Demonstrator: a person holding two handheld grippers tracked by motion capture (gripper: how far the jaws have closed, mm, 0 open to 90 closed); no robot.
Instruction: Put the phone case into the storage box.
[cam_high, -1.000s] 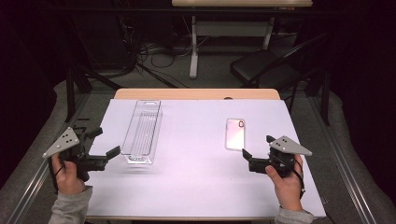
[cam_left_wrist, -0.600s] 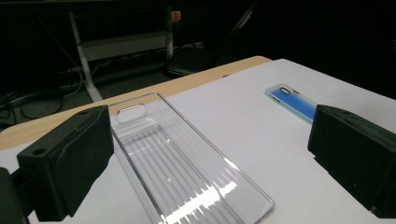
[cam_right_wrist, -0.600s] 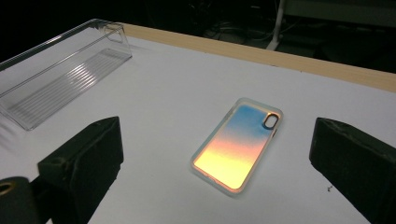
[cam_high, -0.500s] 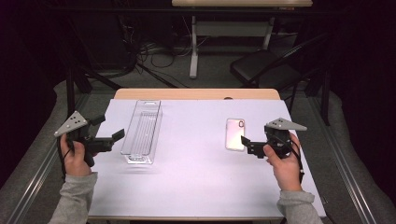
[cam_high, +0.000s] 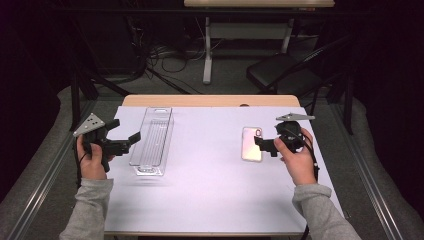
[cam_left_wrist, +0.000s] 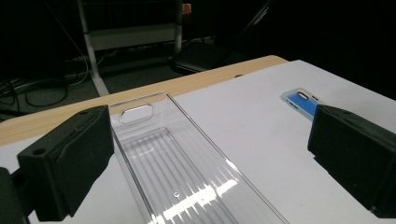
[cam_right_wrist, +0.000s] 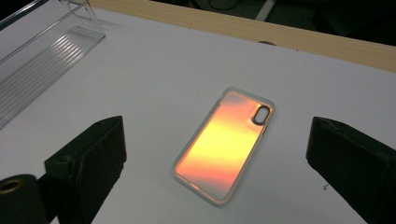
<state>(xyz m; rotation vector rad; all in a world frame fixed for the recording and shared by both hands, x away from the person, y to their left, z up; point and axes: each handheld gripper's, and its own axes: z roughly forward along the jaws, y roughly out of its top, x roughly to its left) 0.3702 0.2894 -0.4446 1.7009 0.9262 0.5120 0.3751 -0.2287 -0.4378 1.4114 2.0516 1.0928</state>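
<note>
The tabletop (cam_high: 210, 190) carries a white sheet over a wooden top whose far edge shows as a tan strip; two items lie on the sheet, well apart. A clear plastic tray (cam_high: 151, 140) — long, narrow, ribbed on its floor, with a slot handle at its far end — lies left of centre, its long axis running away from the person; it holds nothing. A phone case (cam_high: 251, 143) lies flat right of centre, camera cut-out toward the far edge; its back reflects orange-yellow in the right gripper view (cam_right_wrist: 224, 144) and shows blue in the left gripper view (cam_left_wrist: 301, 100).

The left hand-held gripper (cam_high: 131, 139) is held just beside the tray's left wall, above the sheet, pointing toward the tray; in the left gripper view its jaws stand wide apart with the tray (cam_left_wrist: 187, 168) between them in the line of sight; nothing is gripped. The right hand-held gripper (cam_high: 261, 144) is held at the phone case's right edge, pointing left; whether it touches the case cannot be told from the high view; its jaws stand wide apart, framing the case — nothing is gripped.
</note>
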